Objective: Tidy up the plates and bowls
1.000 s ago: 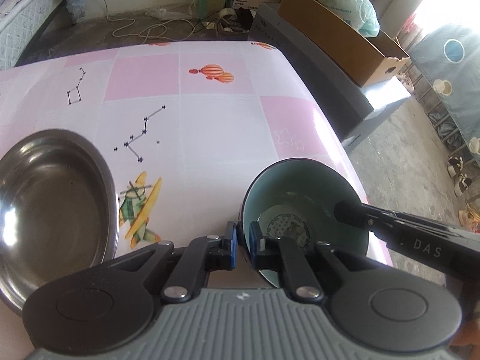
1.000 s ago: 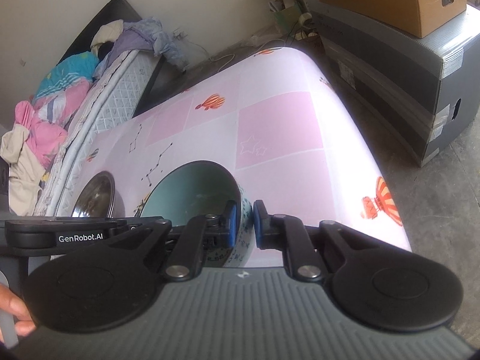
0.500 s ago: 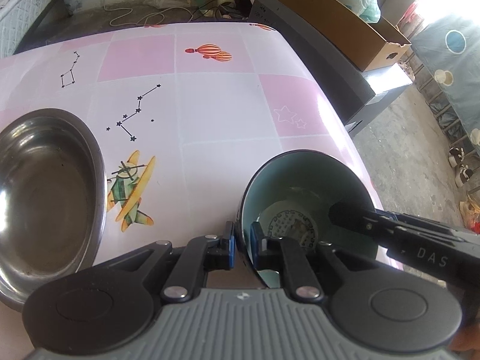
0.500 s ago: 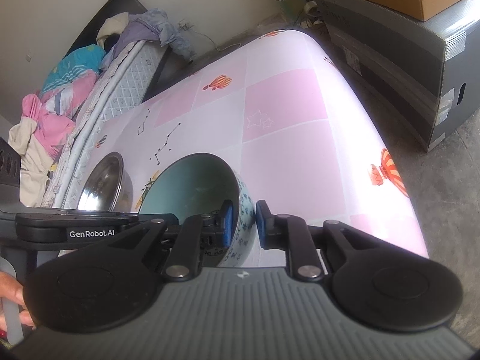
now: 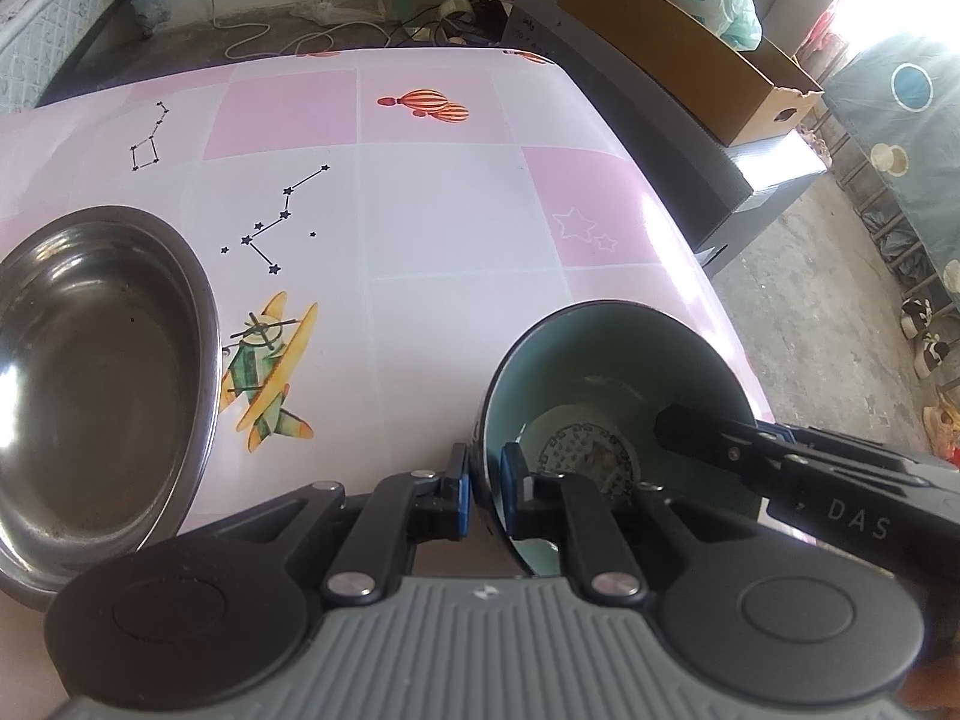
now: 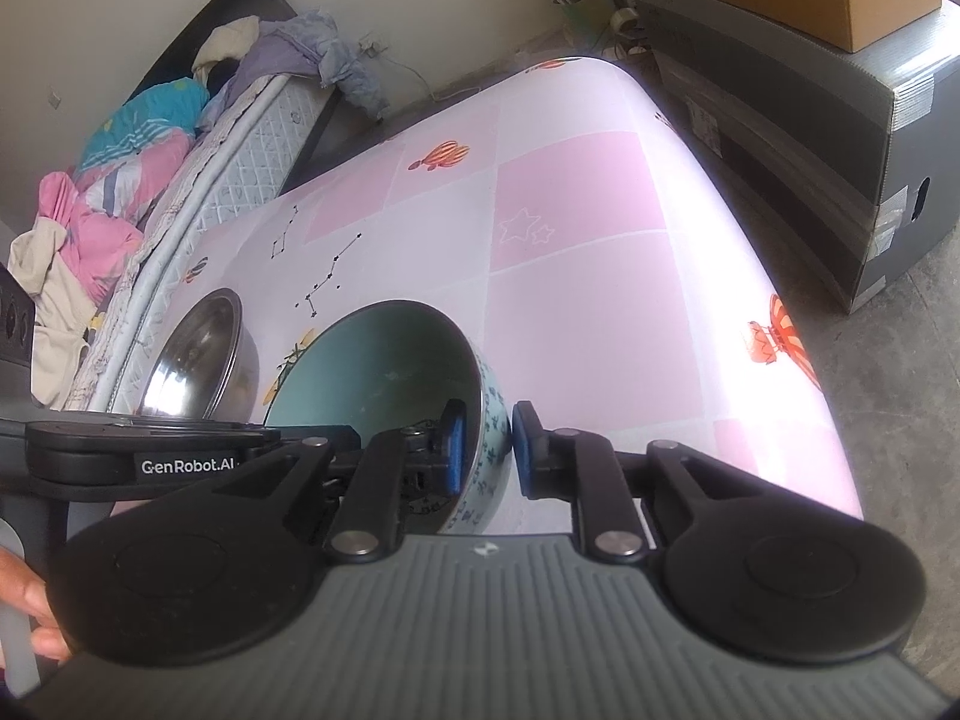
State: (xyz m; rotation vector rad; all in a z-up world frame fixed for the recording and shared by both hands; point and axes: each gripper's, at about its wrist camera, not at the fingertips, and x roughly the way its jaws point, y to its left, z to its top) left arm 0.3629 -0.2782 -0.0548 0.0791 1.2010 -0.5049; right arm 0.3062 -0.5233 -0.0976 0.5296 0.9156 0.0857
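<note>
- Two grippers clamp one ceramic bowl (image 5: 606,384) in the left wrist view. The left gripper (image 5: 483,492) pinches the near rim, one blue pad outside the wall and one inside. The bowl is teal within and sits tilted at the table's near right corner; whether its foot touches the pink-checked tablecloth (image 5: 456,210) cannot be told, since the gripper body hides its underside. The right gripper (image 5: 666,420) enters from the right, its tip over the far rim, its pads hard to make out here. A steel bowl (image 5: 96,372) stands apart to the left, cut off by the frame edge. A cardboard box (image 5: 690,60) rests on a grey cabinet beyond the table.
- Seen from the right wrist view, the right gripper (image 6: 487,450) straddles the bowl's (image 6: 384,360) patterned wall, its inner pad against the teal side, its outer pad at the patterned outside, gripping it. The left gripper (image 6: 312,435) lies across the lower left, its tips hidden behind the near linkage. Fingers of a hand (image 6: 33,612) show at the left edge, mostly cropped. The steel bowl (image 6: 198,354) sits behind, partly covered. Bedding (image 6: 120,168) is heaped on a mattress at the far left.
</note>
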